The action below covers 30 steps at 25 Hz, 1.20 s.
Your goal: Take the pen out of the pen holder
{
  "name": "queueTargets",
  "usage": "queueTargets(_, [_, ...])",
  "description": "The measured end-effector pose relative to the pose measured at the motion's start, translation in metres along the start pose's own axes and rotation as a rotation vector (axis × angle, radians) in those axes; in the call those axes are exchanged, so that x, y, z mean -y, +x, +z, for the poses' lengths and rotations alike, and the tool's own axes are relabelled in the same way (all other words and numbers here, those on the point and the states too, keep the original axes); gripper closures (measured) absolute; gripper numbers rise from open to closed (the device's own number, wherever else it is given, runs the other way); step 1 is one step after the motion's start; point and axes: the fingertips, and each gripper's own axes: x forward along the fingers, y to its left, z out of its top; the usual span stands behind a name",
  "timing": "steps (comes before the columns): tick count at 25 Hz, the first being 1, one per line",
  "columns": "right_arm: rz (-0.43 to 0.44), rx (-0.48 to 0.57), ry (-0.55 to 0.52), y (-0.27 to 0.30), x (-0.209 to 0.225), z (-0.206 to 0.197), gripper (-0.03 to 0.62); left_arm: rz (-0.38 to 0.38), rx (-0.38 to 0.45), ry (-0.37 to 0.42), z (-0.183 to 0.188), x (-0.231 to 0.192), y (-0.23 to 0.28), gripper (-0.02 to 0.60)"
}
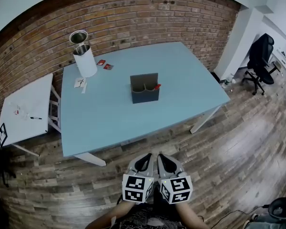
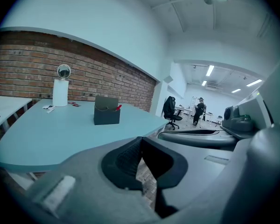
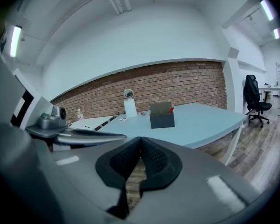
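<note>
Pen holder (image 1: pixel 144 90) at table (image 1: pixel 105 123) centre, clear of edges

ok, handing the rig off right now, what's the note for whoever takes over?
Left gripper: shut, empty, held close to the body, short of the table.
Right gripper: shut, empty, side by side with the left.
Pen holder: upright near the table's middle. The red pen sticks out at its right end in the head view.
Done: nothing, pen untouched.
Left: reach over, open one gripper, close on the pen, lift it out.
</note>
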Motion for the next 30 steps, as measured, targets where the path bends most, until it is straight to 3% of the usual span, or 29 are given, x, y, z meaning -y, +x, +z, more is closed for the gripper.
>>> queueTargets(13, [0.098, 0.003, -0.052, 0.07, 0.057, 0.037, 0.591, 0.099, 0.021, -0.024, 0.037, -0.026, 0.079, 0.588])
queueTargets(30, [0.237, -0.041, -0.053, 0.138, 0.118, 0.064, 0.591, 0.232, -0.009, -0.05, 0.065, -0.048, 0.16, 0.588])
